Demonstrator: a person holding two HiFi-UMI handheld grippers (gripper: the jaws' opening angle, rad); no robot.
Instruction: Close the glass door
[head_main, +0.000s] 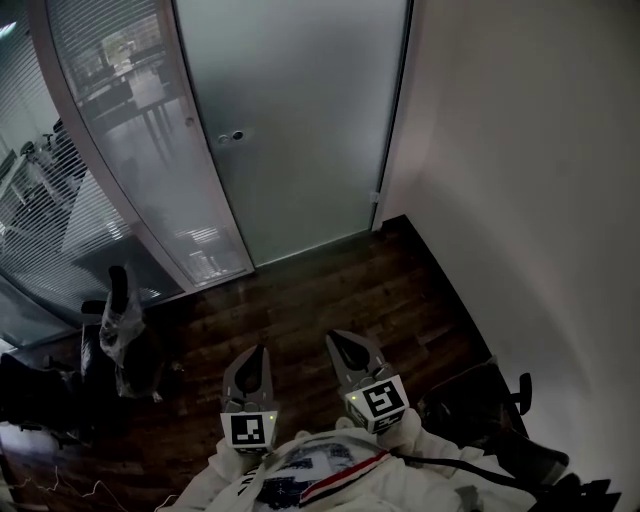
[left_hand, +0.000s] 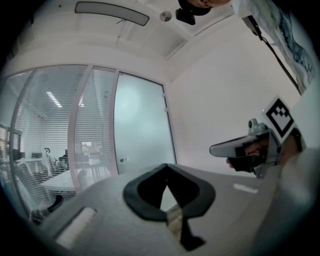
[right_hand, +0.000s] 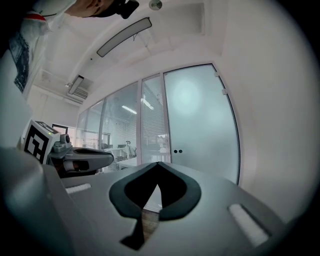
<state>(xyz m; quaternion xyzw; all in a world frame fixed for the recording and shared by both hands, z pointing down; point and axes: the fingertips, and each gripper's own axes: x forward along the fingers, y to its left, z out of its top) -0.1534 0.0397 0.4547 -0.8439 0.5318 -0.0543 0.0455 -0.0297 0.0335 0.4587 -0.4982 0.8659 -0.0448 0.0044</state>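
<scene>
Left gripper (head_main: 259, 350) and right gripper (head_main: 338, 339): identical grey moulded shells, each tapering to a pointed nose.

Black lining (left_hand: 150, 210): rims the heart-shaped opening between the jaws. The right gripper view shows the same.

Pale strips (left_hand: 75, 227): rectangular insets, one on each shell half.

Marker cube (head_main: 249, 429): white faces with black square-pattern codes, mounted at the rear of each gripper.

Green light (head_main: 268, 409): a small lit point beside each cube.

Black cable (head_main: 450, 463): leaves the rear of the right gripper.

Sleeves (head_main: 228, 462): white.

Upper garment (head_main: 310, 475): white, blue print, red and blue stripe.
</scene>
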